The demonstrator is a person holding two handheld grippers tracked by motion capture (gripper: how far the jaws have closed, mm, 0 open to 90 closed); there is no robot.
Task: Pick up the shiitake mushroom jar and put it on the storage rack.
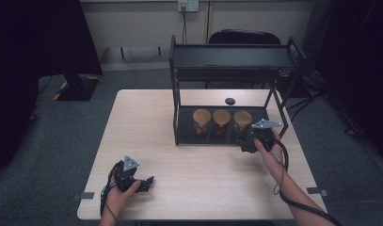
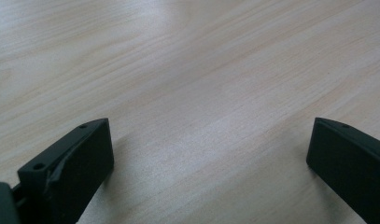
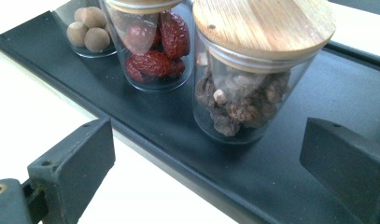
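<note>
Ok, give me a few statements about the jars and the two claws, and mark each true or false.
1. Three jars stand on the rack's lower shelf. True.
2. The right claw is shut on the nearest jar. False: it is open, short of the jar.
3. The middle jar holds red dried fruit. True.
4. The left claw holds a lid. False: it is open over the bare table.
5. The nearest jar has a wooden lid. True.

The counter [image 2: 201,70] is pale wood with a fine grain, matt. The rack [image 3: 295,154] looks like matt black metal. The jars [image 3: 243,93] are clear, glossy glass with light wooden lids [image 3: 264,23]. The gripper [image 3: 211,158] is matt black plastic.
</note>
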